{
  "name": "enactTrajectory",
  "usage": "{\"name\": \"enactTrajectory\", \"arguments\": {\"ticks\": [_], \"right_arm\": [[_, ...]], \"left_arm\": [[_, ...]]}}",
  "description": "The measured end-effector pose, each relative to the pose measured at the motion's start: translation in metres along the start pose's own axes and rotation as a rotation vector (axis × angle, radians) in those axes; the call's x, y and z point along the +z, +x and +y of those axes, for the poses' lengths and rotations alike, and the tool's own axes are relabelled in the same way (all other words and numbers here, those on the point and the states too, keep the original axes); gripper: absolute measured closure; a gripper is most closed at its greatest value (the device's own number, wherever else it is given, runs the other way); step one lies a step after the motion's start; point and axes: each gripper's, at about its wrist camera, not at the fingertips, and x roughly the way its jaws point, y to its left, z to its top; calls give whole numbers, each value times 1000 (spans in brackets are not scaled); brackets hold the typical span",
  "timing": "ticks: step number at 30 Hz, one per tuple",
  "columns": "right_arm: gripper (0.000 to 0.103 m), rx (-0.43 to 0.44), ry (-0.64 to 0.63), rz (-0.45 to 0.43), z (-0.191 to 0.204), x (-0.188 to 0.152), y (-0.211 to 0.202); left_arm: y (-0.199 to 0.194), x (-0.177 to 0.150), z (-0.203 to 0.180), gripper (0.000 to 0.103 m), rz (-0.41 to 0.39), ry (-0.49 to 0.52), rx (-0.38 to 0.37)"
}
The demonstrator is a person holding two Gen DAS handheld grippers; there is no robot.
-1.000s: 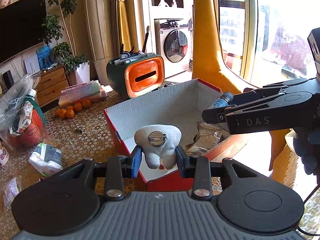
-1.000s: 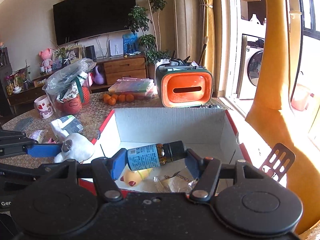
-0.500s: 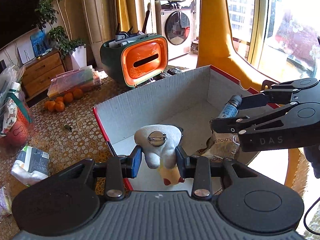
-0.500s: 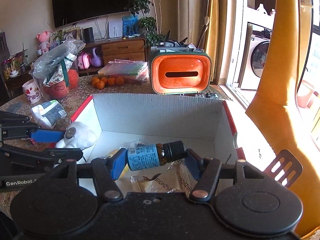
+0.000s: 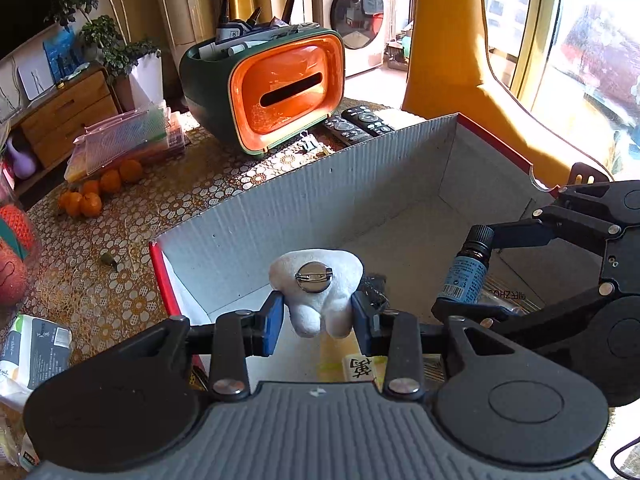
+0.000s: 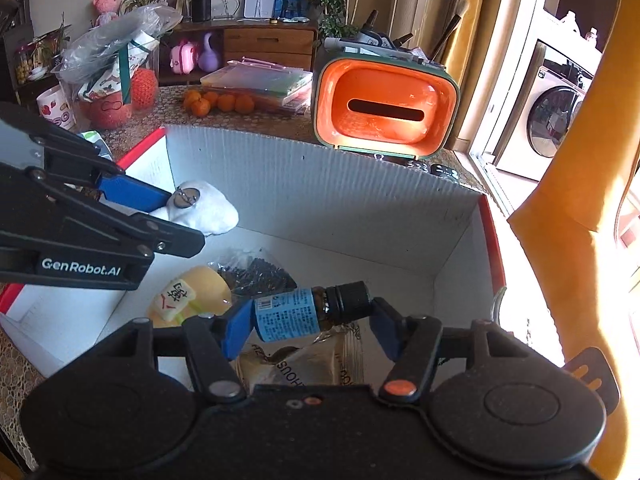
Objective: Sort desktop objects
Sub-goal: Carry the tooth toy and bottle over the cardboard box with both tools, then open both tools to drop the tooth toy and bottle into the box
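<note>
My left gripper [image 5: 318,316] is shut on a white plush brooch [image 5: 316,292] with a round metal pin back, held over the left part of the red-edged cardboard box [image 5: 304,208]. In the right wrist view the brooch [image 6: 212,210] hangs above the box floor. My right gripper [image 6: 310,320] is shut on a small brown bottle [image 6: 308,312] with a blue label and black cap, clamped lengthwise, over the box's right part. From the left wrist view the bottle [image 5: 466,268] stands upright between those fingers.
On the box floor lie a yellow plush with a mahjong tile [image 6: 180,296], a dark bag [image 6: 256,272] and a snack packet [image 6: 304,364]. Behind the box stand an orange-faced tissue holder [image 6: 384,108], two remotes [image 5: 352,124], oranges [image 5: 96,196] and a folder stack [image 5: 128,140].
Both grippers have moved forward and down over the box, each still gripping its object. The brooch and bottle now hang inside the box walls, nearer the floor items.
</note>
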Motion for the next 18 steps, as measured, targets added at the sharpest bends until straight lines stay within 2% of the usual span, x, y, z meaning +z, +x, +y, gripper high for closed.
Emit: {"name": "enactTrajectory", "arguments": {"ticks": [5, 9, 18], "right_arm": [[41, -2, -54, 46, 4, 5, 11], [41, 7, -88, 90, 7, 7, 18], [41, 22, -123, 151, 11, 5, 24]], "left_arm": [[19, 6, -8, 68, 54, 37, 28], [31, 7, -10, 68, 107, 39, 20], [42, 12, -8, 68, 162, 37, 7]]}}
